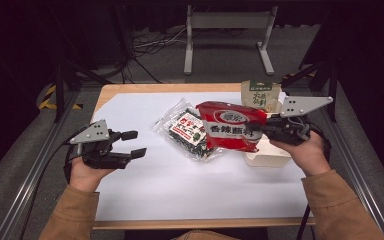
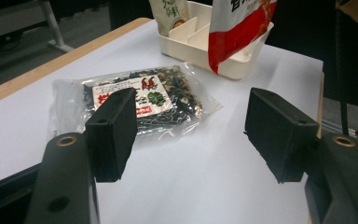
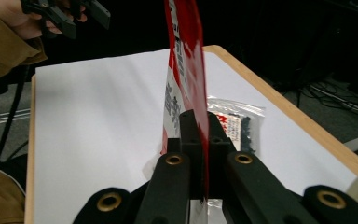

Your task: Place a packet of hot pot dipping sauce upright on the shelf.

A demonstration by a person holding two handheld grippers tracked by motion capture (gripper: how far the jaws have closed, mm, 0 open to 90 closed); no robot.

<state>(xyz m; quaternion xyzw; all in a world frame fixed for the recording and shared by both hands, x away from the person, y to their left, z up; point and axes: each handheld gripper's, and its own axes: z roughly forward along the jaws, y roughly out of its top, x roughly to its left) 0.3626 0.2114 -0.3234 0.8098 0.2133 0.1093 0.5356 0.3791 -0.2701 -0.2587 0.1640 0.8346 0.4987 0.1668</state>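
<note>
My right gripper (image 1: 254, 129) is shut on the edge of a red snack packet (image 1: 232, 127) and holds it in the air just left of the white tray (image 1: 265, 157). In the right gripper view the packet (image 3: 184, 70) rises edge-on from the closed jaws (image 3: 199, 135). A clear bag of dark dried food (image 1: 190, 131) lies flat on the white sheet, partly under the red packet. My left gripper (image 1: 133, 144) is at the left, open and holding nothing. Along its jaws (image 2: 196, 135) the clear bag (image 2: 140, 100) lies a short way ahead.
The white divided tray (image 2: 191, 46) stands at the table's right side, with a beige and green packet (image 1: 261, 95) upright at its far end. A white sheet (image 1: 180, 185) covers most of the wooden table. Metal frame rails run along both sides.
</note>
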